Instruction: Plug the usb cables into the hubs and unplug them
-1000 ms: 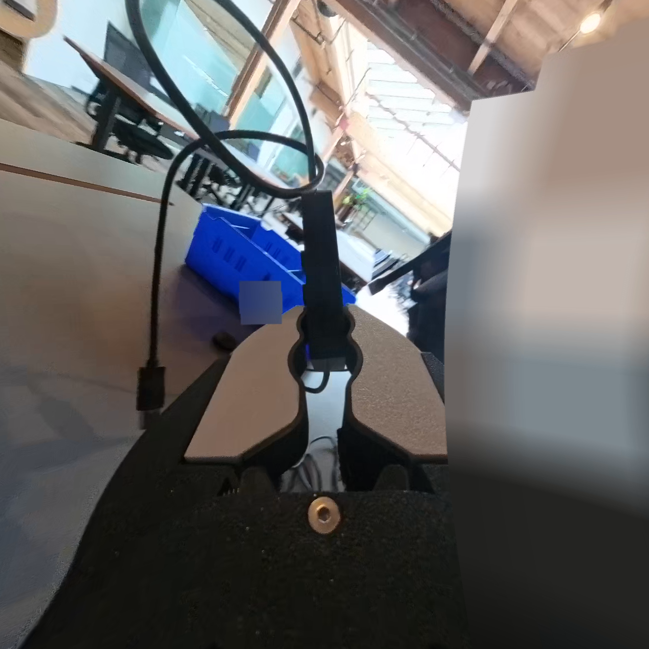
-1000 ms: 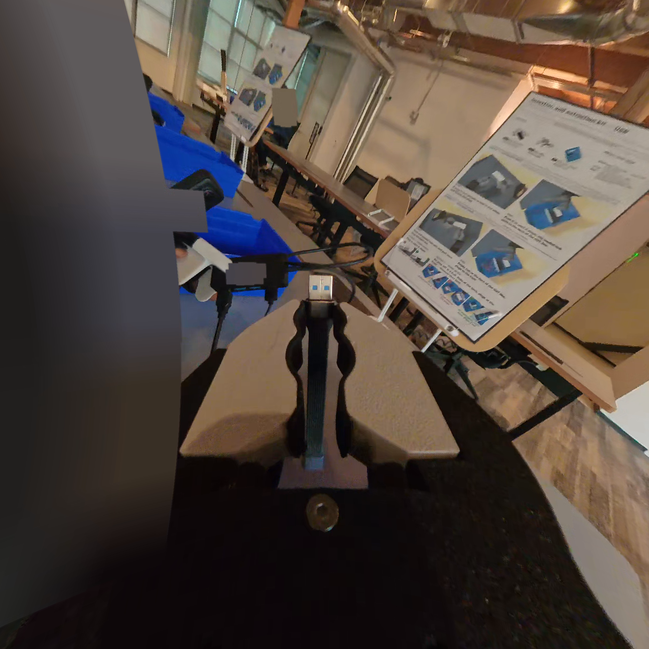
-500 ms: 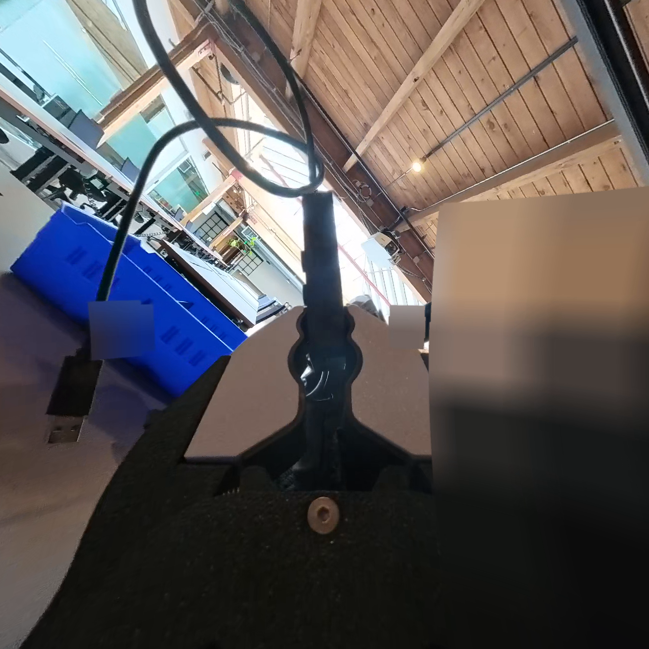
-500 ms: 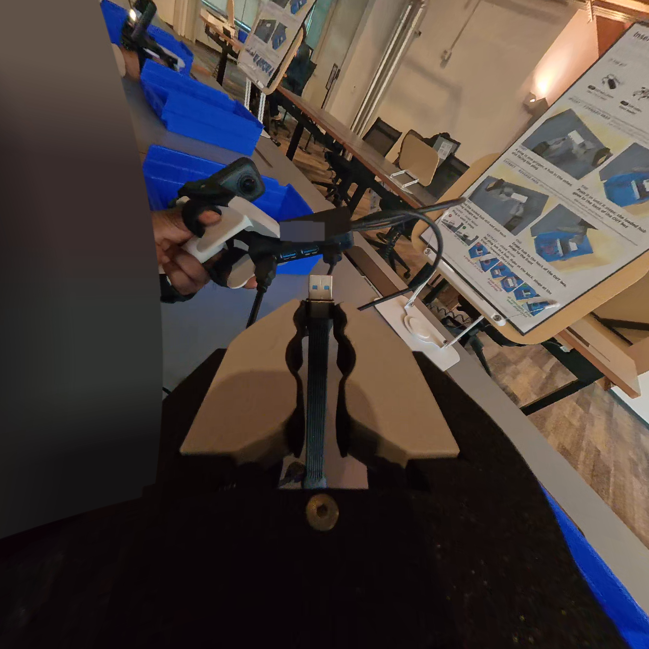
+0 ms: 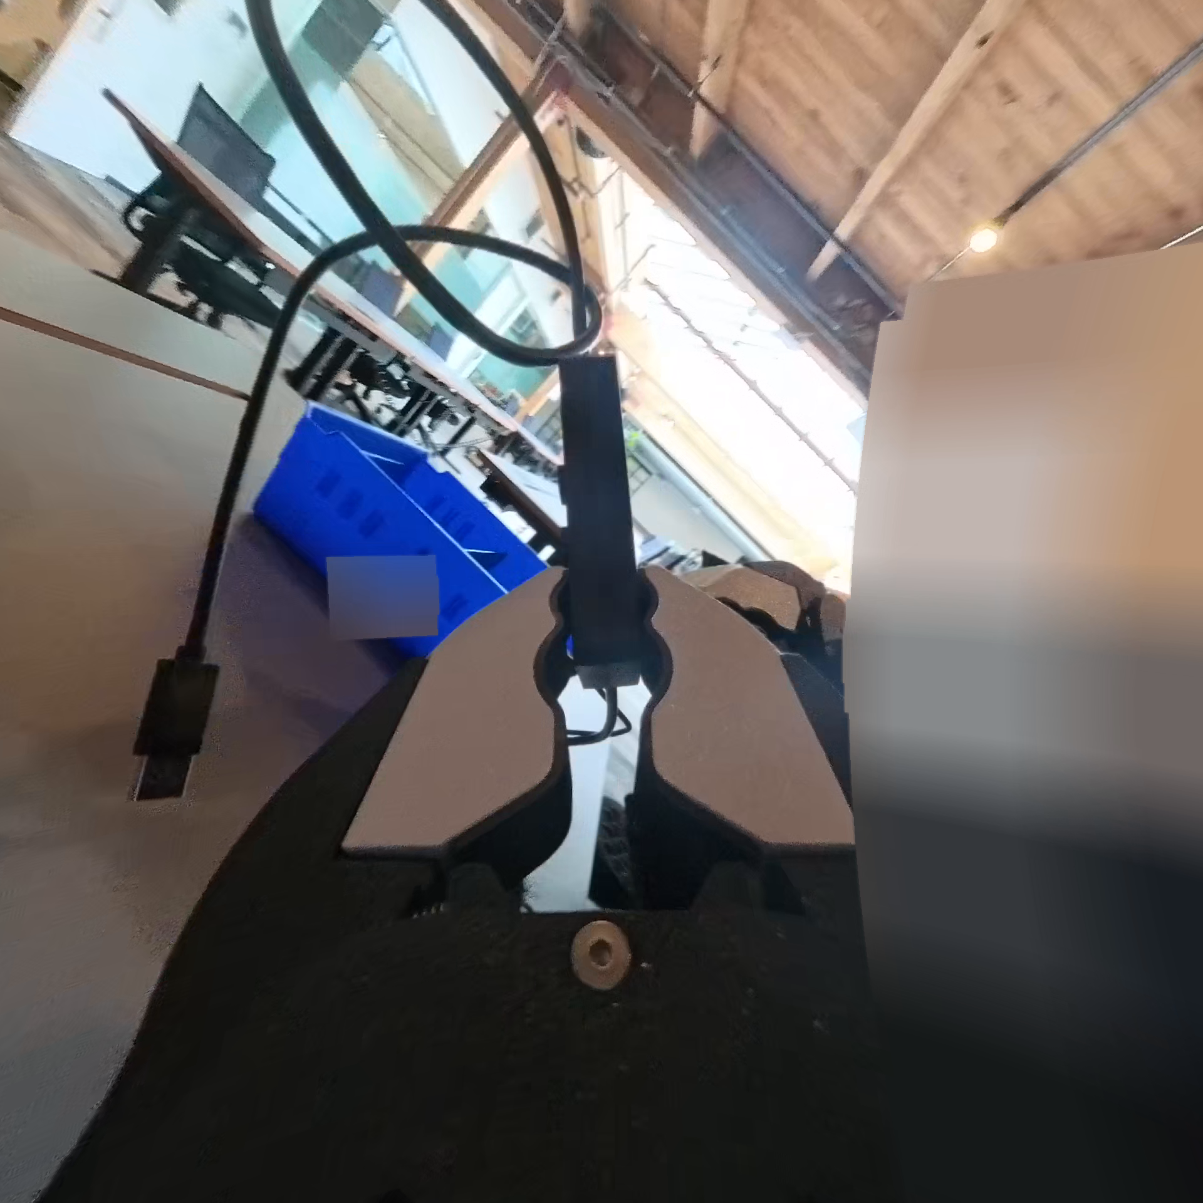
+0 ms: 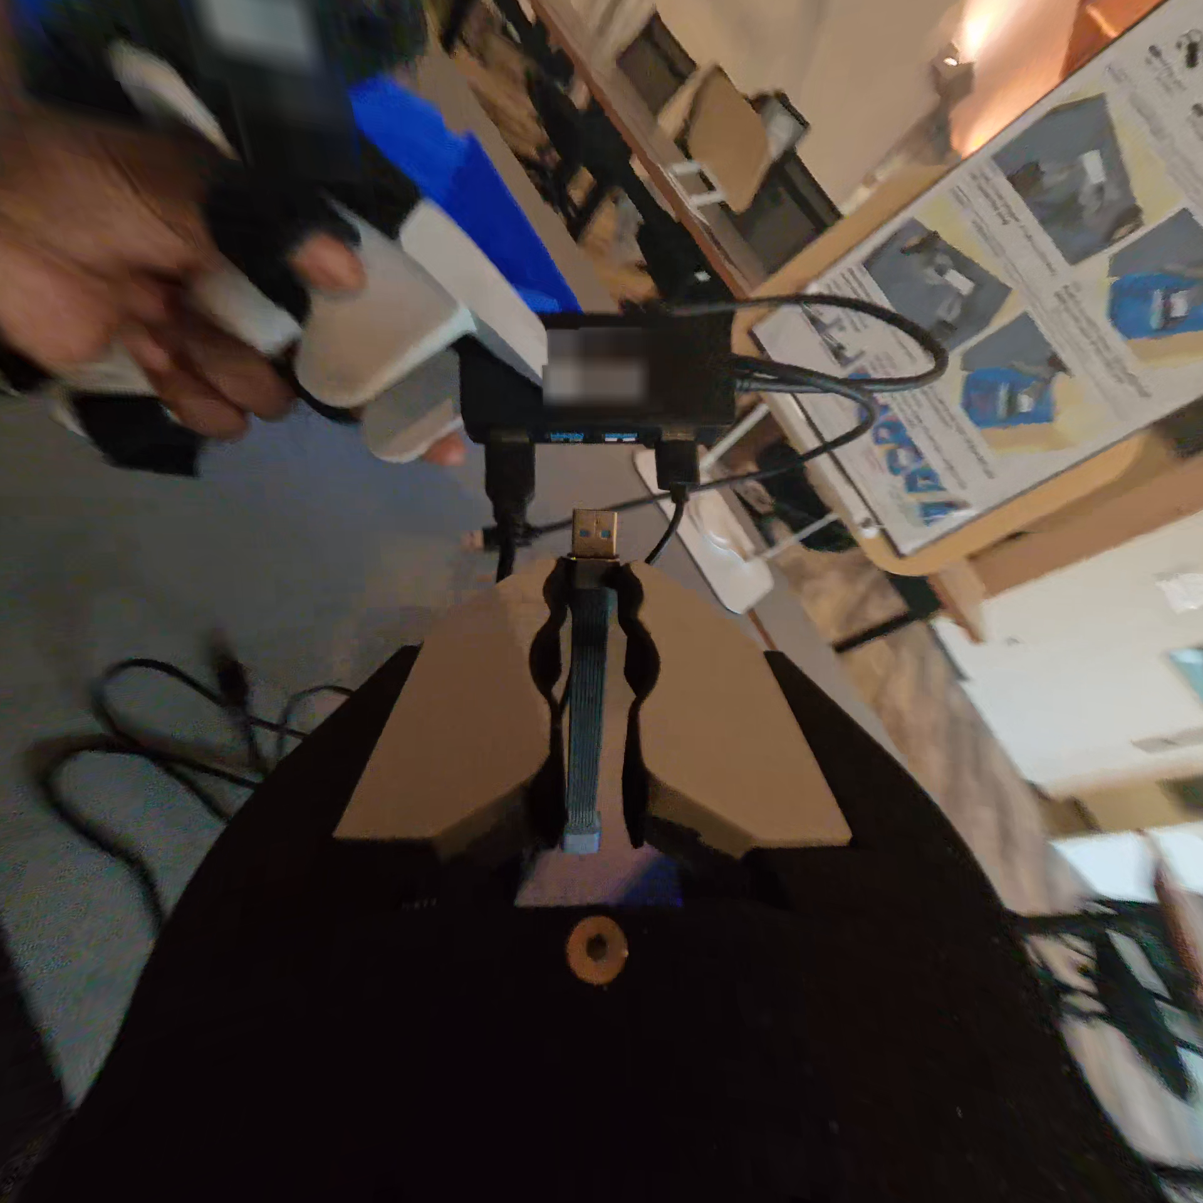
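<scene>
Two hand-held grippers, each clamped on one half of the coming connection. Nearest, at centre of the right wrist view: right hand-held gripper (image 6: 591,573) closed on a ribbed grey USB plug (image 6: 594,534), metal tip poking past the fingertips and pointing up the frame. Just beyond that tip, not touching: black hub (image 6: 599,384), held crosswise, long axis running left to right, port row facing the plug. Two cables already seated at either end of the row; two blue ports (image 6: 595,435) free between them, almost straight ahead of the plug. At upper left, blurred: a hand (image 6: 124,286) on the left hand-held gripper (image 6: 416,390), clamped on the hub's left end. Likely next: a short straight push forward. In the left wrist view: hub upright at centre, a loose connector (image 5: 170,722) dangling at left, blue bins (image 5: 390,514) on the worktop (image 5: 84,521) beyond.
</scene>
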Tool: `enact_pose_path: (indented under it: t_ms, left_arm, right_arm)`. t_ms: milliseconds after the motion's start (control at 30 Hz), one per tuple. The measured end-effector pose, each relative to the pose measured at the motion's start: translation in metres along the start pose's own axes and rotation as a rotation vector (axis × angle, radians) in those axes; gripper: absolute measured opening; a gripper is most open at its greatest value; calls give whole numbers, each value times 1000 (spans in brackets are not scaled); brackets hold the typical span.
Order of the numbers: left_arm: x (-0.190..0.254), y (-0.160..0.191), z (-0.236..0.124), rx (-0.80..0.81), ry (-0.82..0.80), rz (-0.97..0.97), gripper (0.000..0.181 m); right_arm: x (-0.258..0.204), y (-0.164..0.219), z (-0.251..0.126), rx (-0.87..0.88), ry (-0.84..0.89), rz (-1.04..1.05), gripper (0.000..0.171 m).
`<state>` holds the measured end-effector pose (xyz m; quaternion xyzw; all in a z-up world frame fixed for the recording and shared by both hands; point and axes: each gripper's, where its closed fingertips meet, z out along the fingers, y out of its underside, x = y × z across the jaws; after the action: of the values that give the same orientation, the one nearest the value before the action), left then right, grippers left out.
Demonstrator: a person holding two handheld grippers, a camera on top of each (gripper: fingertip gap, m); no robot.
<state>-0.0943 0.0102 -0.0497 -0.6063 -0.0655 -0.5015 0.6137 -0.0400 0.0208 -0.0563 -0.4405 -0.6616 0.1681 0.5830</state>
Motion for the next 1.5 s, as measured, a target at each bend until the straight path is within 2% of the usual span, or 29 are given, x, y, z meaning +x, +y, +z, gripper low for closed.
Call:
enact_pose_path:
  t_ms: [67, 200, 333, 500, 633, 1133, 1367, 1500]
  left_arm:
    - [1, 3, 3, -11, -34, 52, 17]
    - [8, 13, 8, -61, -31, 133, 17]
    - [18, 19, 11, -98, 41, 146, 17]
    - [26, 18, 10, -69, 169, 22, 17]
    - [31, 22, 13, -68, 224, 11, 17]
    - [39, 27, 14, -103, 156, 334, 17]
    - [34, 28, 12, -129, 151, 338, 18]
    - [36, 27, 13, -97, 177, 287, 17]
  right_arm:
    - [-2, 7, 9, -64, 69, -103, 14]
    - [-6, 8, 15, -97, 118, -178, 14]
    - [-4, 5, 11, -84, 126, -169, 14]
    - [0, -2, 4, -68, 150, -86, 14]
    - [3, -6, -2, -62, 185, -57, 14]
    - [7, -8, -10, -110, 282, -134, 14]
    - [3, -10, -13, -126, 269, -179, 14]
    - [-5, -7, -9, -126, 203, -126, 14]
